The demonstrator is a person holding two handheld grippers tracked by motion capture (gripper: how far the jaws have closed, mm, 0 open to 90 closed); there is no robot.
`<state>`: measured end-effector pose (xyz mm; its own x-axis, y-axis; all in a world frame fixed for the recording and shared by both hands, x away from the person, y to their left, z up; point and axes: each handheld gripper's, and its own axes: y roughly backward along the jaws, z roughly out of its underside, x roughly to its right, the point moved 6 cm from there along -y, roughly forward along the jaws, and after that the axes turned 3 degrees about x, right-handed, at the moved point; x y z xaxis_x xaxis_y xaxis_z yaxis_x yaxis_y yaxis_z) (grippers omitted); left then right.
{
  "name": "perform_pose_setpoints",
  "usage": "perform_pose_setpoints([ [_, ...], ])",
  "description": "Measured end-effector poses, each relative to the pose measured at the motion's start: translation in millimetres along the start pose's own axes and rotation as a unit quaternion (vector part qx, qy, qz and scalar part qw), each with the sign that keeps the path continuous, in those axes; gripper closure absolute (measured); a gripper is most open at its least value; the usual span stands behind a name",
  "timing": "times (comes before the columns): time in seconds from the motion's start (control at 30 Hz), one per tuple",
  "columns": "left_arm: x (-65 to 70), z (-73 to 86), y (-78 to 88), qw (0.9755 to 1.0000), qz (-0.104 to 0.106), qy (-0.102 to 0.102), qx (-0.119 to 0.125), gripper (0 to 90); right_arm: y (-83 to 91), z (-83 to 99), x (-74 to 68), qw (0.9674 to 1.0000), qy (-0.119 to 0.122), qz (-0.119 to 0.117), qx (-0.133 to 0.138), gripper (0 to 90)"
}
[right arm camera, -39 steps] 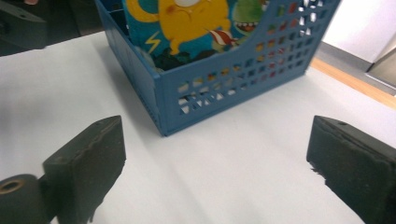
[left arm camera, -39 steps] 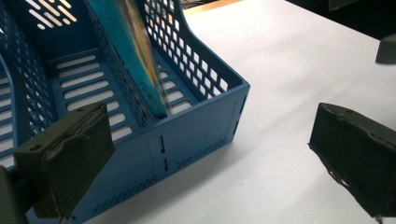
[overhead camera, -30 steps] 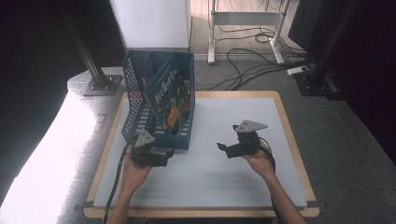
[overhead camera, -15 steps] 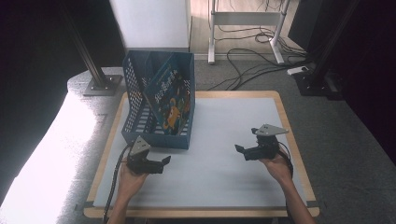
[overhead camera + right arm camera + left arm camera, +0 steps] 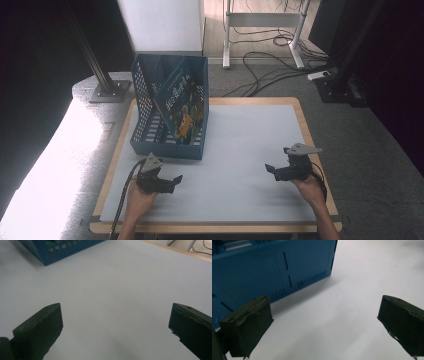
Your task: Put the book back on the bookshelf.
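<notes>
High view: blue rack [image 5: 170, 145] at table's [image 5: 250, 135] left rear, book [image 5: 182, 107] leaning inside. Left gripper [image 5: 172, 181] just in front of rack; right gripper [image 5: 270, 170] well apart.

Left gripper view: jaws wide, empty, rack [image 5: 274, 272] close ahead.

Right gripper view: jaws wide, empty, rack [image 5: 57, 247] far off.

Blue perforated plastic file rack [image 5: 168, 131] ahead of left gripper [image 5: 172, 180], smooth, slight sheen; glossy paper picture book [image 5: 181, 102] inside it; matt white smooth table mat [image 5: 240, 150] under both grippers, pale wood edge [image 5: 215, 228]; right gripper [image 5: 268, 169] jaws matt black
</notes>
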<state>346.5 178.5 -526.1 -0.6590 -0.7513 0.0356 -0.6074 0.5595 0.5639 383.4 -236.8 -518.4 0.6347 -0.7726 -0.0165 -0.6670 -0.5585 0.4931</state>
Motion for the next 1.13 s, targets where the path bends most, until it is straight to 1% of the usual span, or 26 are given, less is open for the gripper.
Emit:
perform_pose_setpoints([
  [0.1, 0.0, 6.5, -3.7, 1.0000, 0.002, 0.001, -0.008, 0.0, 1.2, 9.0, 2.3, 1.0000, -0.005, 0.007, -0.003, 0.0],
  [0.13, 0.0, 6.5, -3.7, 1.0000, 0.002, 0.001, -0.008, 0.0, 1.2, 9.0, 2.3, 1.0000, -0.005, 0.007, -0.003, 0.0],
  [0.2, 0.7, 10.9, -6.8, 0.9999, 0.004, -0.003, -0.014, 0.0, 1.7, 16.6, 4.5, 0.9999, -0.008, 0.011, -0.007, 0.0],
  [0.3, 2.8, 16.0, -11.0, 0.9998, 0.007, -0.004, -0.020, 0.0, 1.5, 26.3, 6.3, 0.9997, -0.015, 0.012, -0.012, 0.0],
  [0.33, 2.8, 16.0, -11.0, 0.9998, 0.007, -0.004, -0.020, 0.0, 1.5, 26.3, 6.3, 0.9997, -0.015, 0.012, -0.012, 0.0],
  [0.37, 3.8, 20.0, -14.4, 0.9996, 0.009, -0.002, -0.027, 0.0, 0.6, 33.1, 7.6, 0.9995, -0.020, 0.013, -0.019, 0.0],
  [0.43, 4.4, 23.9, -17.7, 0.9993, 0.009, -0.003, -0.036, 0.0, -0.3, 39.4, 8.8, 0.9993, -0.023, 0.014, -0.027, 0.0],
  [0.53, 5.2, 27.4, -20.9, 0.9991, 0.009, -0.002, -0.042, 0.0, -1.4, 45.2, 9.8, 0.9990, -0.025, 0.016, -0.033, 0.0],
  [0.57, 6.0, 30.7, -24.5, 0.9986, 0.011, -0.002, -0.052, 0.0, -2.8, 50.5, 10.7, 0.9987, -0.025, 0.017, -0.041, 0.0],
  [0.6, 6.0, 30.7, -24.5, 0.9986, 0.011, -0.002, -0.052, 0.0, -2.8, 50.5, 10.7, 0.9987, -0.025, 0.017, -0.041, 0.0],
  [0.63, 6.6, 31.3, -25.8, 0.9982, 0.008, -0.006, -0.059, 0.0, -4.5, 55.3, 11.0, 0.9982, -0.024, 0.018, -0.053, 0.0],
  [0.7, 6.8, 31.5, -26.3, 0.9981, 0.007, -0.007, -0.061, 0.0, -5.2, 56.2, 10.9, 0.9980, -0.024, 0.016, -0.057, 0.0],
  [0.73, 6.5, 32.6, -27.7, 0.9976, 0.008, -0.003, -0.068, 0.0, -6.7, 56.6, 10.4, 0.9975, -0.021, 0.021, -0.064, 0.0],
  [0.77, 6.5, 32.6, -27.7, 0.9976, 0.008, -0.003, -0.068, 0.0, -6.7, 56.6, 10.4, 0.9975, -0.021, 0.021, -0.064, 0.0],
  [0.8, 6.0, 34.3, -30.8, 0.9962, 0.006, 0.001, -0.087, 0.0, -10.0, 58.9, 10.0, 0.9960, -0.020, 0.022, -0.084, 0.0],
  [0.83, 6.1, 34.9, -32.6, 0.9954, 0.001, 0.000, -0.096, 0.0, -12.6, 60.3, 9.7, 0.9948, -0.018, 0.023, -0.098, 0.0],
  [0.87, 6.1, 34.9, -32.6, 0.9954, 0.001, 0.000, -0.096, 0.0, -12.6, 60.3, 9.7, 0.9948, -0.018, 0.023, -0.098, 0.0],
  [0.9, 7.9, 35.2, -33.4, 0.9949, -0.007, -0.011, -0.100, 0.0, -13.7, 60.7, 9.4, 0.9941, -0.014, 0.027, -0.104, 0.0],
  [0.93, 7.4, 35.3, -33.3, 0.9950, -0.006, -0.009, -0.100, 0.0, -13.6, 60.8, 9.3, 0.9943, -0.016, 0.025, -0.102, 0.0],
  [1.13, 7.9, 35.4, -33.5, 0.9949, -0.008, -0.011, -0.100, 0.0, -13.6, 61.2, 9.2, 0.9945, -0.015, 0.026, -0.100, 0.0],
])
